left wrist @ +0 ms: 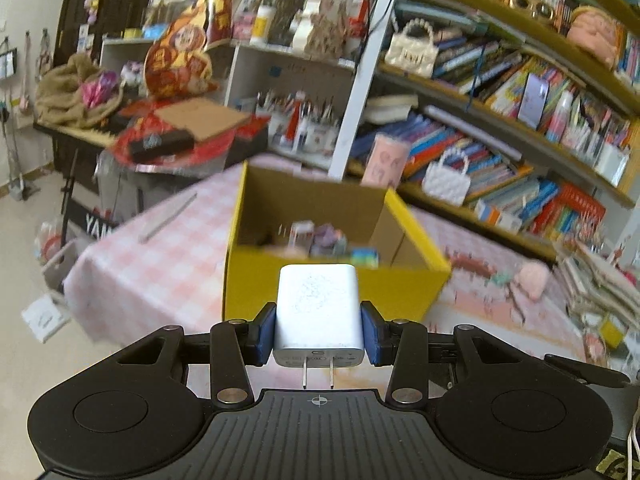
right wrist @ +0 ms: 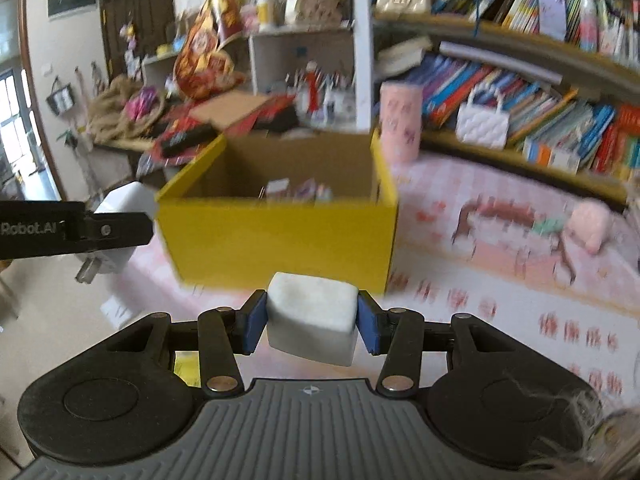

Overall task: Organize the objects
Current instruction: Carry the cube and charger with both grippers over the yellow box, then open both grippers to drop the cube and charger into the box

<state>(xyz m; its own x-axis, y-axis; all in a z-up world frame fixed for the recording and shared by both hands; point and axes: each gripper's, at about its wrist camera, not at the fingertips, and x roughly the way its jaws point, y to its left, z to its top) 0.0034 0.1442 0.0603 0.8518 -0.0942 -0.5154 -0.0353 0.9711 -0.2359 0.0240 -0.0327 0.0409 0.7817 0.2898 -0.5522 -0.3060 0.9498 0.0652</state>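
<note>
Pink checked desk [left wrist: 152,264] below me. My left gripper [left wrist: 319,330] jaws clamp one white charger [left wrist: 318,312], prongs toward the camera; my right gripper [right wrist: 311,320] jaws clamp one white block [right wrist: 312,316]. Beyond stands one yellow box [right wrist: 280,236]. Only my right view shows both held things.

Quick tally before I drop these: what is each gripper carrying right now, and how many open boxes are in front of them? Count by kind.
White plug chargers: 1, the charger clamped in the left gripper
White blocks: 1, the block clamped in the right gripper
Open boxes: 1, the yellow box, already holding small items
Total: 3
</note>
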